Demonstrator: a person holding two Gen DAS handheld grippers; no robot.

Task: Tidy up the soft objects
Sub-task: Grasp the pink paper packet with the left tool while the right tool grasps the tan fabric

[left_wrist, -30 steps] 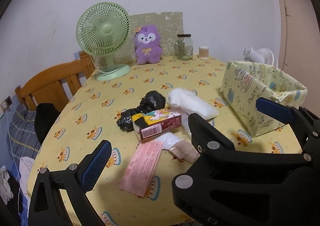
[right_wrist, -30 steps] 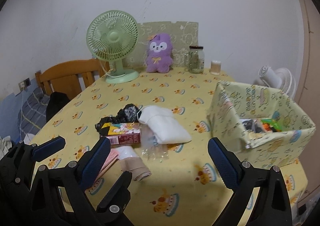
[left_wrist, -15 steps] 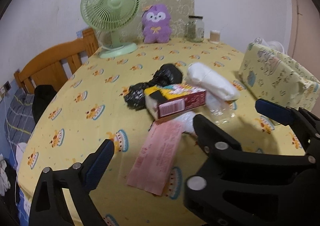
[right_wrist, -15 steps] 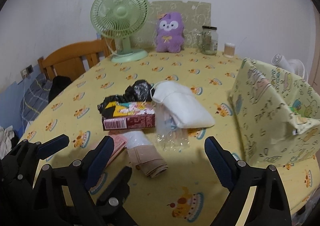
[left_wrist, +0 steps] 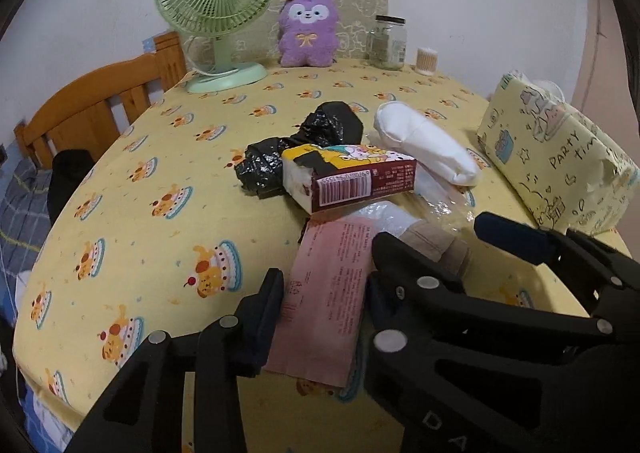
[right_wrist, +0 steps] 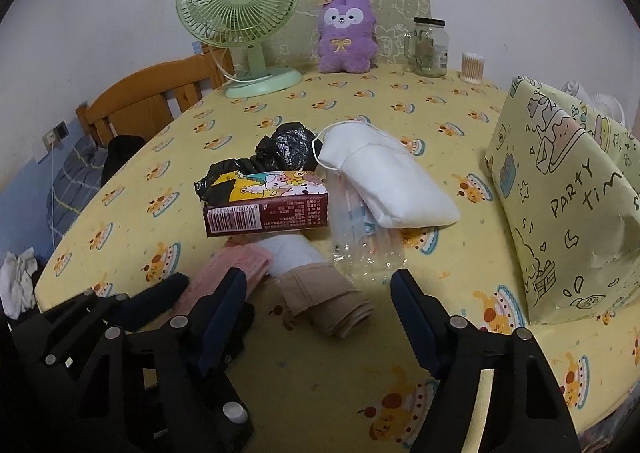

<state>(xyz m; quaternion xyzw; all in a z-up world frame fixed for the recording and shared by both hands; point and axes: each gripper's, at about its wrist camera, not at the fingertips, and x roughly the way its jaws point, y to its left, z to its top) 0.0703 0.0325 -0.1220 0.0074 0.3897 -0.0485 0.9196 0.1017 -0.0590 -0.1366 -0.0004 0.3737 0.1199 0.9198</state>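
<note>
Beige roll's (right_wrist: 328, 299) whole length only in right view.

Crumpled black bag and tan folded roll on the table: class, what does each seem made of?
Crumpled black bag: seemingly thin plastic film, glossy, with sharp shiny creases. Tan folded roll: probably soft matte fabric, with layered edges showing at its end.
</note>
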